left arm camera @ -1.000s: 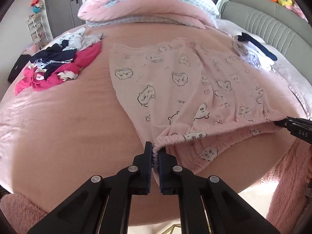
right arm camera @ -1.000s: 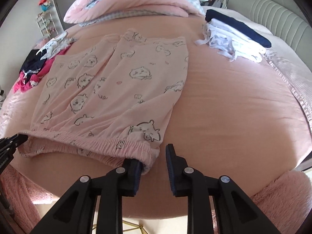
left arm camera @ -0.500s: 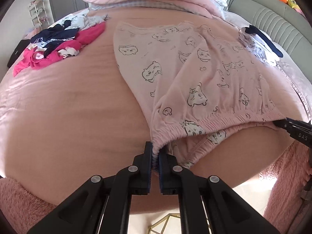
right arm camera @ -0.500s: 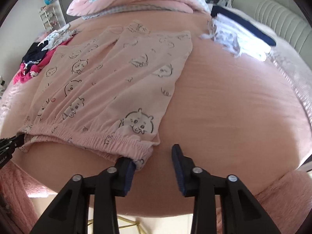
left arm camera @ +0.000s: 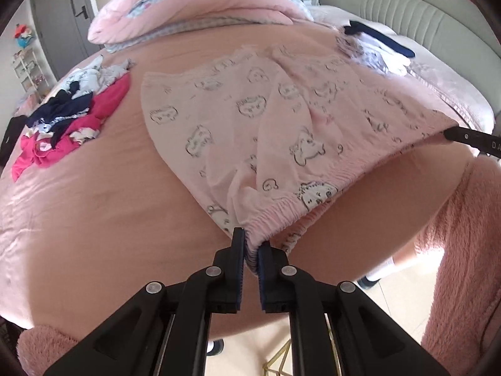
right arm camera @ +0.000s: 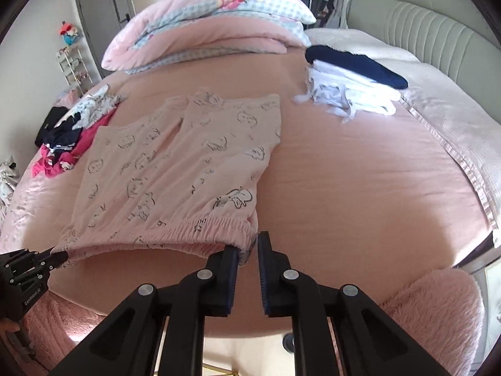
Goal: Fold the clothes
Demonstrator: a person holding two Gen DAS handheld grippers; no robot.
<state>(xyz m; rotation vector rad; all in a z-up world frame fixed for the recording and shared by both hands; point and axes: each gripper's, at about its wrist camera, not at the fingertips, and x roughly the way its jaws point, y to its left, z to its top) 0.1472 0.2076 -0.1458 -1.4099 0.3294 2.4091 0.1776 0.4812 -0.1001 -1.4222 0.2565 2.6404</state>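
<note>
Pink bed (right arm camera: 360, 188) holds printed pyjama trousers (right arm camera: 175, 169), pillows (right arm camera: 213, 25) behind.

Before you: a bed (right arm camera: 360, 188) under a pink sheet, folded pink and checked quilt (right arm camera: 213, 28) at its far side. Grey padded headboard (right arm camera: 432, 31) to your right, grey door (right arm camera: 103, 12) and white wall far left, pale tiled floor (left arm camera: 404, 285) below, daylight throughout.
</note>
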